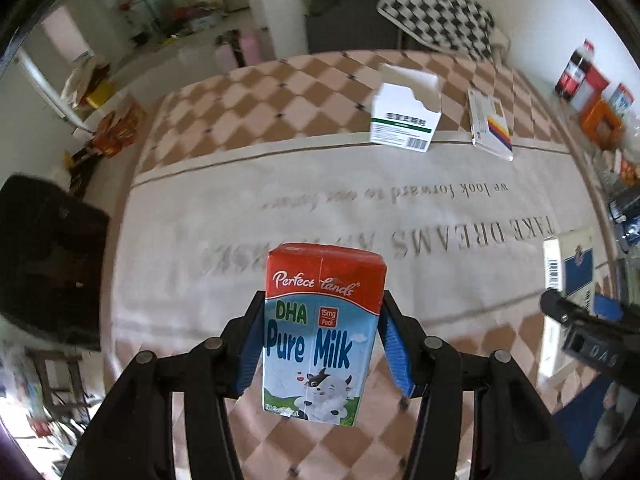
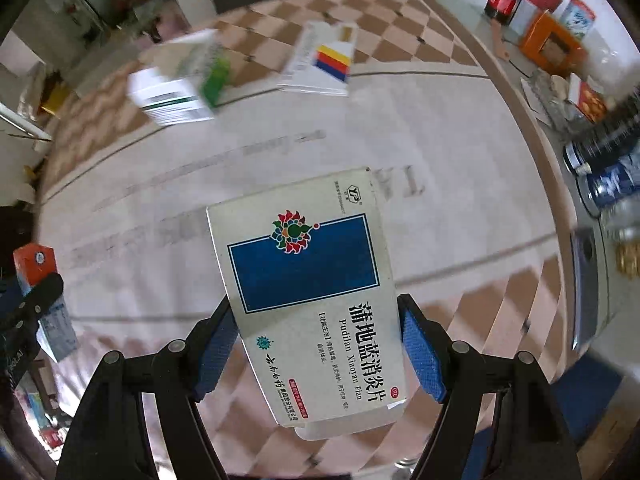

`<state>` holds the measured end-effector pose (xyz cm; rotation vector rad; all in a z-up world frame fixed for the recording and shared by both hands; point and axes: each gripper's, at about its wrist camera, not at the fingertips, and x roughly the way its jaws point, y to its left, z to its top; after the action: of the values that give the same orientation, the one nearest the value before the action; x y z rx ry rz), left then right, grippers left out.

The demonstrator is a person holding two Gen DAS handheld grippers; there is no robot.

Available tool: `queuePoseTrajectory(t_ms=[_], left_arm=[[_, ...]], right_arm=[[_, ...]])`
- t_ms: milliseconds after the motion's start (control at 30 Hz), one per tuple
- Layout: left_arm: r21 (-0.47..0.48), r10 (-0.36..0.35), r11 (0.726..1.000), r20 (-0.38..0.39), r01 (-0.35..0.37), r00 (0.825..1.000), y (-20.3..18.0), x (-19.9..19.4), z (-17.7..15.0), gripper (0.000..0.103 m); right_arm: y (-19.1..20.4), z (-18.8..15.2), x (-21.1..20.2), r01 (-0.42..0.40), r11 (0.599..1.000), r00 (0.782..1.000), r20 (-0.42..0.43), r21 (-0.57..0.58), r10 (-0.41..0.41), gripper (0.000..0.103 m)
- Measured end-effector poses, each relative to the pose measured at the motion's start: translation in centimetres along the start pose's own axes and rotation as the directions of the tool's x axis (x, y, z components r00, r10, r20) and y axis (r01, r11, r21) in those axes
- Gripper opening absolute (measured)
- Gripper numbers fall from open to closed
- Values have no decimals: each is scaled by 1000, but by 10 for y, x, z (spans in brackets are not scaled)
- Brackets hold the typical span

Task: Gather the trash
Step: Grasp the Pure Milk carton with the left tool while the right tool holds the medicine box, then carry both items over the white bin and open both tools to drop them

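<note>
From my left wrist, my left gripper (image 1: pixel 320 340) pinches a red-topped, blue Pure Milk carton (image 1: pixel 320 332) upright above the checkered tablecloth (image 1: pixel 248 92). From my right wrist, my right gripper (image 2: pixel 316 352) clamps a grey medicine box (image 2: pixel 308 292) with 1 blue panel, tilted over the same cloth.

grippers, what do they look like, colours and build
Both match: the left gripper and right gripper have black linkage arms joined by round grey pivot pins, and each finger carries a blue textured pad. No cables, sleeves or hands show. Faint lettering marks the right gripper's body, too blurred to read.
</note>
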<state>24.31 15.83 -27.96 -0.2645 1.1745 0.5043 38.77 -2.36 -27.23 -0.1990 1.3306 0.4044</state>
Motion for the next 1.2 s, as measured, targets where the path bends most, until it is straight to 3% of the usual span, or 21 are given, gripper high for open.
queuePoseTrajectory(t_ms=[100, 267, 433, 567, 700, 867, 1033, 1167, 1200], left_arm=[[-19, 3, 1000, 42, -2, 999, 23, -29, -36, 50], [-44, -8, 999, 83, 12, 997, 62, -76, -126, 50], [-62, -43, 997, 32, 45, 999, 91, -85, -206, 50], [-89, -72, 994, -54, 67, 996, 106, -70, -259, 50], [-143, -125, 985, -187, 99, 974, 119, -19, -312, 50], [-281, -232, 949, -329, 140, 915, 134, 87, -367, 50], [-327, -277, 933, -387, 150, 879, 134, 195, -400, 50], [-399, -354, 899, -414, 182, 839, 132, 273, -426, 52], [-408, -363, 894, -418, 184, 833, 131, 290, -431, 56]], right_arm=[[17, -58, -19, -44, 999, 998, 49, -5, 44, 78], [54, -143, -40, -64, 998, 994, 84, -2, 64, 78], [77, -233, -51, -71, 997, 996, 48, 20, 70, 79], [85, -302, -30, -117, 992, 991, -59, 57, 120, 79], [84, -356, 20, -121, 989, 976, -171, 89, 135, 79], [69, -412, 125, -131, 975, 931, -317, 181, 184, 79], [61, -445, 239, -154, 958, 892, -382, 244, 241, 79], [60, -465, 332, -150, 955, 872, -422, 254, 249, 79], [60, -469, 352, -151, 956, 865, -435, 251, 251, 79]])
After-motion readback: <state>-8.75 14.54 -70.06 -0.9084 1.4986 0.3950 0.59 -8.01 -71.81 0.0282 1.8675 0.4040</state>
